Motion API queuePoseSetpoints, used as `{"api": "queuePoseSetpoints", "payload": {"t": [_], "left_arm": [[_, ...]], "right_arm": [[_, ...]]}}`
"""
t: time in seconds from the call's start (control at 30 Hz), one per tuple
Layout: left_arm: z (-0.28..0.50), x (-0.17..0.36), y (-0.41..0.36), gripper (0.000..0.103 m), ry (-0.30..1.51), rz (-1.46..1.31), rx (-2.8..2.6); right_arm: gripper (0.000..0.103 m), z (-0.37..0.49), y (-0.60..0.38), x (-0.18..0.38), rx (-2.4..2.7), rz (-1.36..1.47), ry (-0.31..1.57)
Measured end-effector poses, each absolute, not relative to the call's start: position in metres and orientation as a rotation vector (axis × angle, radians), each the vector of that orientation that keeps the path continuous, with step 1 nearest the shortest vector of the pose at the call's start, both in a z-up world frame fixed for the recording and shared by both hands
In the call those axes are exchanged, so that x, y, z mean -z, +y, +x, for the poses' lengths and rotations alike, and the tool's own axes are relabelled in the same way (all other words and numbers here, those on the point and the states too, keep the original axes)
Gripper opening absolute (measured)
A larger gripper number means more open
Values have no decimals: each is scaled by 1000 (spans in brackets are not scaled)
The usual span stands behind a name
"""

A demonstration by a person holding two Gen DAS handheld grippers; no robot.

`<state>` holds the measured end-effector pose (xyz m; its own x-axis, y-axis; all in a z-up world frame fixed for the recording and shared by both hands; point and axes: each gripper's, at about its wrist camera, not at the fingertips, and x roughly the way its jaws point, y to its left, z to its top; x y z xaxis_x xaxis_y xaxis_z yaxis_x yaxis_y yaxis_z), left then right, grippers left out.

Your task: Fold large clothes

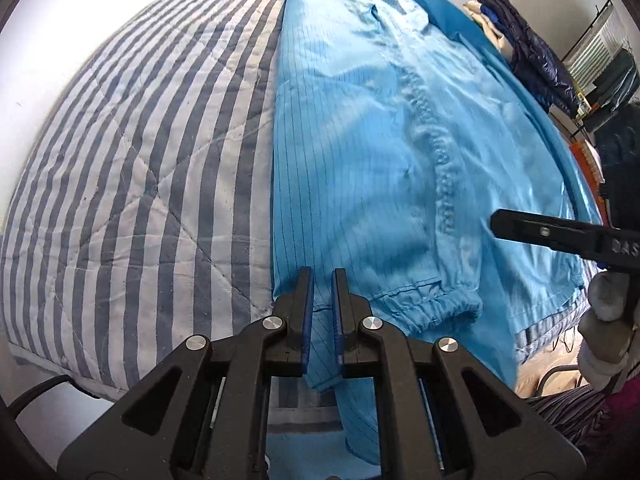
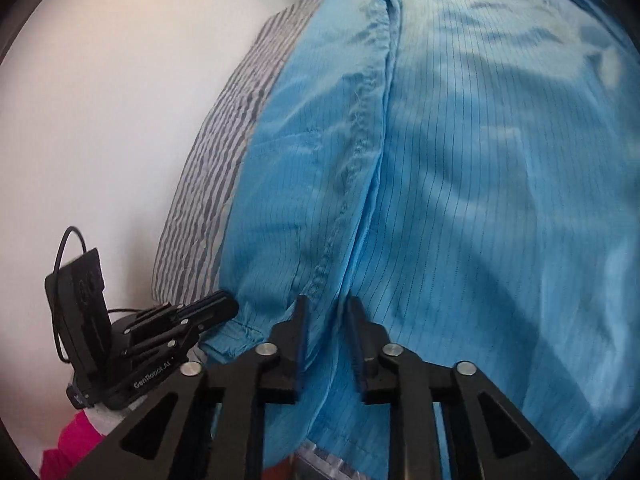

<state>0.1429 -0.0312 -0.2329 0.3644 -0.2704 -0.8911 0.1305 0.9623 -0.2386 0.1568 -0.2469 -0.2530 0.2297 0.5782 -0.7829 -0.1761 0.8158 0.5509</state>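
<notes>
A large light-blue pinstriped garment (image 1: 360, 140) lies spread on a striped quilt (image 1: 140, 160), one elastic-cuffed sleeve (image 1: 440, 308) folded across it. My left gripper (image 1: 322, 276) is shut on the garment's near hem at its left corner, and the cloth hangs down between the pads. In the right wrist view the left gripper (image 2: 224, 304) shows from the side at that same corner. My right gripper (image 2: 326, 304) is over the near hem by the front seam (image 2: 360, 160). Its jaws stand apart with a fold of the garment (image 2: 480, 200) running between them. One right gripper finger (image 1: 520, 228) reaches in from the right.
Dark puffer jackets (image 1: 532, 60) are piled at the back right beside a metal rack (image 1: 600, 40). A gloved hand (image 1: 604, 320) holds the right gripper. The quilt's left half lies bare of clothes. A pink cloth (image 2: 68, 452) shows at the lower left.
</notes>
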Motion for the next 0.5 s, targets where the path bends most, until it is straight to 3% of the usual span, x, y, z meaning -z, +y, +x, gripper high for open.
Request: {"api": "queuePoseSetpoints", "payload": {"t": [0.17, 0.27, 0.3, 0.37, 0.43, 0.5], "left_arm": [[134, 201, -39, 6, 1099, -163, 291], [130, 178, -49, 6, 1055, -175, 334], [128, 169, -55, 7, 1038, -166, 347], [128, 157, -65, 18, 1018, -157, 369], [129, 145, -77, 50, 1002, -174, 397], [130, 134, -88, 53, 986, -182, 424]], "right_arm": [[38, 125, -276, 208, -488, 224, 1098], [58, 107, -308, 192, -429, 198, 1024], [59, 100, -319, 186, -404, 193, 1004], [59, 91, -338, 182, -351, 179, 979], [63, 82, -360, 177, -305, 180, 962], [70, 72, -387, 172, -261, 192, 944]]}}
